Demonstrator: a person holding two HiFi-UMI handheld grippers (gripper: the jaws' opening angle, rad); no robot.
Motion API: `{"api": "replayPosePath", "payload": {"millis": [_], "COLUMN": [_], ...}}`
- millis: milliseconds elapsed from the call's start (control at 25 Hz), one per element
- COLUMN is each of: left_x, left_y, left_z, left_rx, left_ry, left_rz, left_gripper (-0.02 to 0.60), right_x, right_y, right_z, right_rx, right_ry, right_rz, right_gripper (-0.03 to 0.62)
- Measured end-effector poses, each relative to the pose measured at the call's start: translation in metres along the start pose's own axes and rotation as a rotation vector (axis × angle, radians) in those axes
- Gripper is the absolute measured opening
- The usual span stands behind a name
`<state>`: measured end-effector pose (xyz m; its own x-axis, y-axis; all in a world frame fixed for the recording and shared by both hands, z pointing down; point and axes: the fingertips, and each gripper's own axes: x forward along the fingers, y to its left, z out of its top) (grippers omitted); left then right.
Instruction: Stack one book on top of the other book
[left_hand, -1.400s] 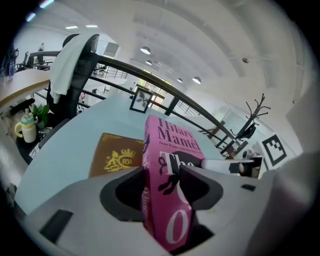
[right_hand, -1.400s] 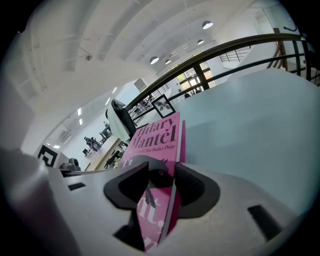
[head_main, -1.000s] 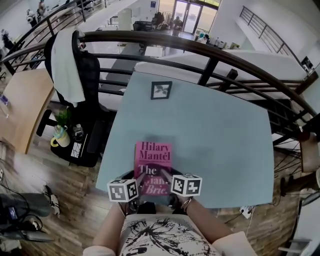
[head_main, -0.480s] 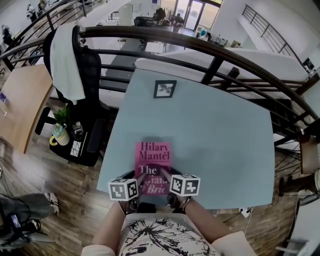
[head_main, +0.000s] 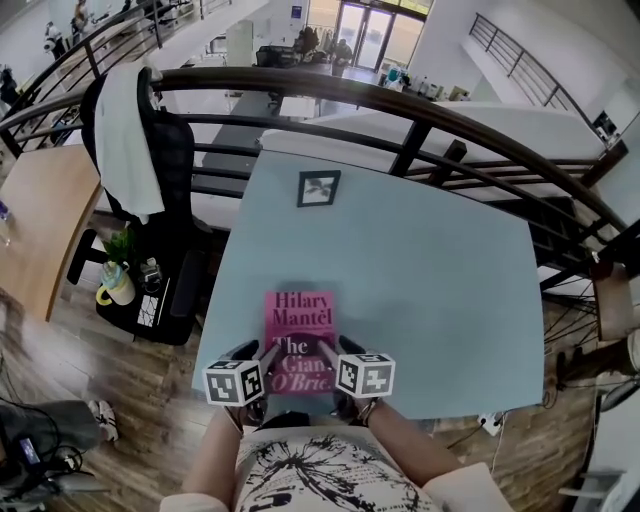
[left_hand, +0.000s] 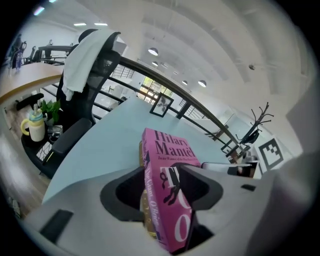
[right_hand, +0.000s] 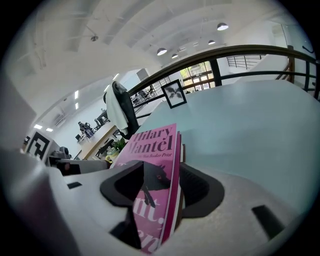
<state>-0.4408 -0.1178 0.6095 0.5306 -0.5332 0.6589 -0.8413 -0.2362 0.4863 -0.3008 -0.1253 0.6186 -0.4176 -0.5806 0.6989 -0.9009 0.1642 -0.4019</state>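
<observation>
A pink paperback (head_main: 300, 330) lies face up on a second book near the front edge of the pale blue table (head_main: 430, 270). Of the lower book, only a yellowish edge (left_hand: 145, 212) shows under the pink cover (left_hand: 172, 185). My left gripper (head_main: 260, 352) stands at the stack's near left corner, with the books between its jaws and no clear press. My right gripper (head_main: 328, 350) is at the near right corner. Its jaws are opening around the pink book (right_hand: 157, 160) and the sliver of the book beneath (right_hand: 184, 150).
A small framed marker picture (head_main: 318, 188) stands at the table's far side. A dark curved railing (head_main: 400, 100) runs behind the table. To the left are an office chair draped with a white cloth (head_main: 125, 130) and a plant with a mug (head_main: 115, 285).
Both grippers have slid back toward the person, uncovering more of the title. The left one has also shifted left. The stack has stayed in place.
</observation>
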Motion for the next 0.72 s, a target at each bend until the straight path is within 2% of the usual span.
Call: {"api": "replayPosePath", "payload": {"millis": [120, 240, 400, 600, 720], "left_x": [-0.016, -0.040, -0.073, -0.116, -0.141], "left_y": [-0.009, -0.027, -0.054, -0.082, -0.097], "left_z": [0.019, 0.048, 0.089, 0.131, 0.151], "left_rx": [0.107, 0.235, 0.330, 0.403, 0.460], "left_ry": [-0.067, -0.183, -0.346, -0.555, -0.659], "left_rz": [0.013, 0.010, -0.022, -0.072, -0.087], "left_gripper": [0.181, 0.075, 0.029, 0.017, 0.015], "right_x": [-0.017, -0.047, -0.085, -0.124, -0.150], "right_y": [0.007, 0.018, 0.035, 0.053, 0.068], "right_z": [0.020, 0.057, 0.103, 0.137, 0.155], "right_rx": [-0.033, -0.124, -0.260, -0.357, -0.431], "right_ry": [-0.073, -0.226, -0.416, -0.571, -0.676], "right_rz": [-0.009, -0.032, -0.066, -0.060, -0.026], "right_gripper": [0.182, 0.093, 0.004, -0.008, -0.008]}}
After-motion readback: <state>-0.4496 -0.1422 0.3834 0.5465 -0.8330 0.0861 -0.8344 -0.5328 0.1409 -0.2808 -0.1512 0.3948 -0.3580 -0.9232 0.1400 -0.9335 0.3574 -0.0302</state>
